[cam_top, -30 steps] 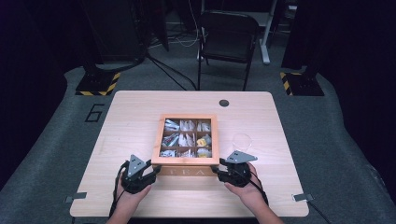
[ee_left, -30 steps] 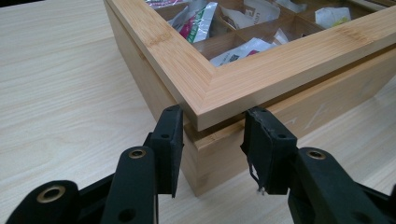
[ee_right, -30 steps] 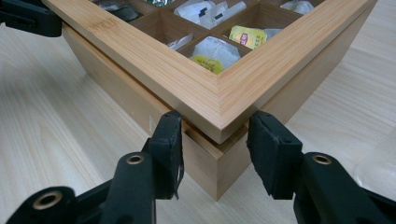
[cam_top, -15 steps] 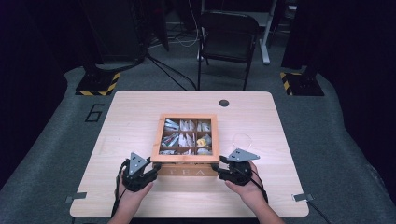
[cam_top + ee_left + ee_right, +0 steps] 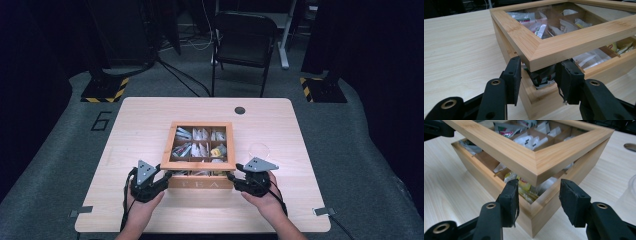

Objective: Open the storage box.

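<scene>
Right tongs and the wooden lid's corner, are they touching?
Apart. In the right gripper view the right tongs straddle the lid corner with bare gaps beside both pads.

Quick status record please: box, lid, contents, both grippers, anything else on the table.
box: wooden tea box on the table, divided into compartments
lid: glass-paned wooden lid raised at the near edge, gap visible
contents: tea bag packets
left gripper: at the near left corner, jaws just been opening, astride the lid corner
right gripper: at the near right corner, jaws just been opening, astride the corner
other: clear cup right of the box
</scene>
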The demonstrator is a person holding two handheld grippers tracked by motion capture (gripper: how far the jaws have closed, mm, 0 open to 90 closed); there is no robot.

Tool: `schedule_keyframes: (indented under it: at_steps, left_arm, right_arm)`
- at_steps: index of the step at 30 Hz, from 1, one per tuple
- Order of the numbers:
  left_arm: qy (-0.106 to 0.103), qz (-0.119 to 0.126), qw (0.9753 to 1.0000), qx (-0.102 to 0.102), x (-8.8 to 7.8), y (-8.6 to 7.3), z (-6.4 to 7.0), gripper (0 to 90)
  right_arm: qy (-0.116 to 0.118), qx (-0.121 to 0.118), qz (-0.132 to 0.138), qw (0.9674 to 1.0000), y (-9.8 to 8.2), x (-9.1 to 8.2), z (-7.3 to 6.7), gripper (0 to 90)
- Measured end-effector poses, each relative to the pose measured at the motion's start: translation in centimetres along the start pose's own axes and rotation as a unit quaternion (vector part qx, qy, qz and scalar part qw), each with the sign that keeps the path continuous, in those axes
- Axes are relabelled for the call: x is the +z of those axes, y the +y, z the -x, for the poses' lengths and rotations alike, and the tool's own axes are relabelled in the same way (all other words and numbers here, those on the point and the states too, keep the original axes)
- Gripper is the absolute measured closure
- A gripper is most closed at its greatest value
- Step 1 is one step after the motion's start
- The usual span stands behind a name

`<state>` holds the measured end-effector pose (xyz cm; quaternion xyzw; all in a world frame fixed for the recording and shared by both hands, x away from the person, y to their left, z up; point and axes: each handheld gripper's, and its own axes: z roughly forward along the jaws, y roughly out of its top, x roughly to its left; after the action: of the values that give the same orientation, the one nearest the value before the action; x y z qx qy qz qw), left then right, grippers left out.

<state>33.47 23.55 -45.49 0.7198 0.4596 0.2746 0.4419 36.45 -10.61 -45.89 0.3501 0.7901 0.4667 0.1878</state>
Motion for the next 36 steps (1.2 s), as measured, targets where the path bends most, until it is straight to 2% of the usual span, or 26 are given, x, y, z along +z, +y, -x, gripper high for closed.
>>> schedule_keyframes:
  at_steps: [5,12,20,24,30,31,34,36]
  left_arm:
    - [0.001,0.004,1.0,-0.001,-0.1,0.4,-0.1,55.7]
    - [0.007,0.022,0.9997,0.001,-0.2,0.9,-0.3,55.7]
    - [0.012,0.031,0.9994,0.006,-0.4,1.6,-0.3,55.7]
    - [0.015,0.042,0.999,0.004,-0.4,2.0,-0.3,55.7]
    - [0.017,0.043,0.9989,0.006,-0.5,2.6,-0.7,55.7]
    - [0.021,0.052,0.9984,0.003,-0.4,2.6,-0.6,55.7]
    - [0.022,0.055,0.9983,0.003,-0.4,3.0,-0.8,55.7]
    - [0.022,0.055,0.9982,0.004,-0.4,3.2,-0.8,55.8]
  right_arm:
    - [-0.006,-0.001,0.01,0.9999,0.6,-0.4,0.1,49.3]
    - [-0.004,-0.005,0.016,0.9999,1.2,-0.6,0.5,49.2]
    - [-0.006,-0.006,0.025,0.9997,2.2,-0.7,0.5,47.9]
    - [-0.006,-0.003,0.03,0.9995,2.7,-0.7,0.5,46.4]
    - [-0.016,-0.013,0.036,0.9991,3.7,-0.5,0.8,46.1]
    - [-0.019,-0.011,0.038,0.9991,3.8,-0.5,0.9,45.8]
    - [-0.016,-0.005,0.039,0.9991,4.1,-0.4,1.0,46.1]
    - [-0.019,-0.009,0.043,0.9989,4.3,-0.3,1.0,46.1]
